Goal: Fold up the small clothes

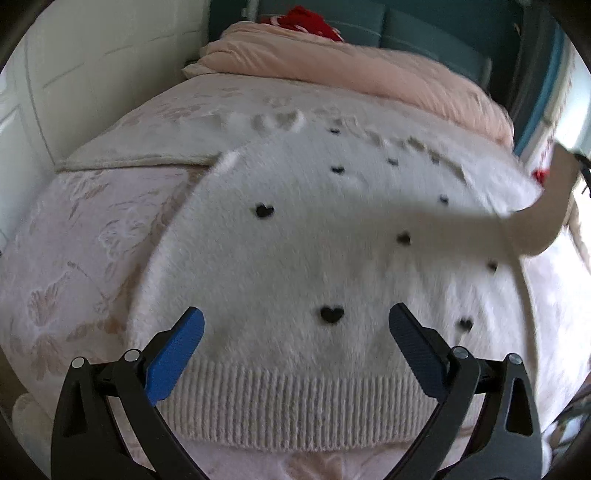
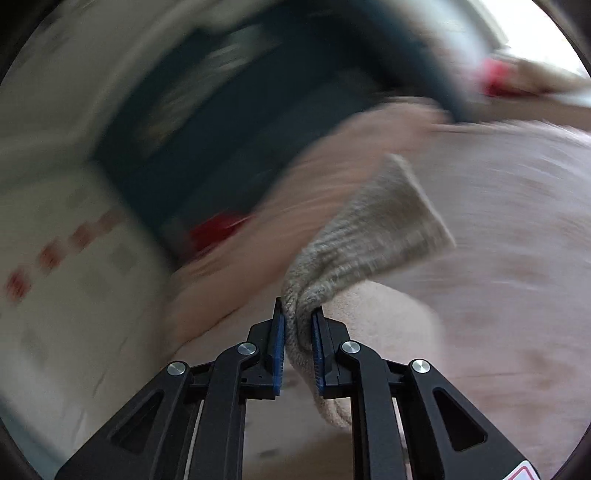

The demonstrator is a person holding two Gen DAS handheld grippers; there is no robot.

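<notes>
While the left gripper (image 1: 295, 321) hangs with its blue-padded jaws spread wide and nothing between them, a white fuzzy sweater (image 1: 314, 240) dotted with small black hearts (image 1: 331, 314) lies flat beneath it on the bed (image 1: 74, 240). Its ribbed hem (image 1: 295, 402) runs along the near edge of the patterned pink bedspread, just under the left gripper. One sleeve (image 1: 543, 218) is lifted off the sweater's right side and rises toward the bed's right edge, blurred. In the right wrist view, the right gripper (image 2: 298, 325) pinches the ribbed cuff (image 2: 369, 229) of that sleeve, the knit bunched between its nearly closed pads. At the far end of the bed a folded peach blanket (image 1: 332, 70) lies across the bedspread, with a red item (image 1: 310, 20) behind it against a teal headboard (image 1: 424, 33).
</notes>
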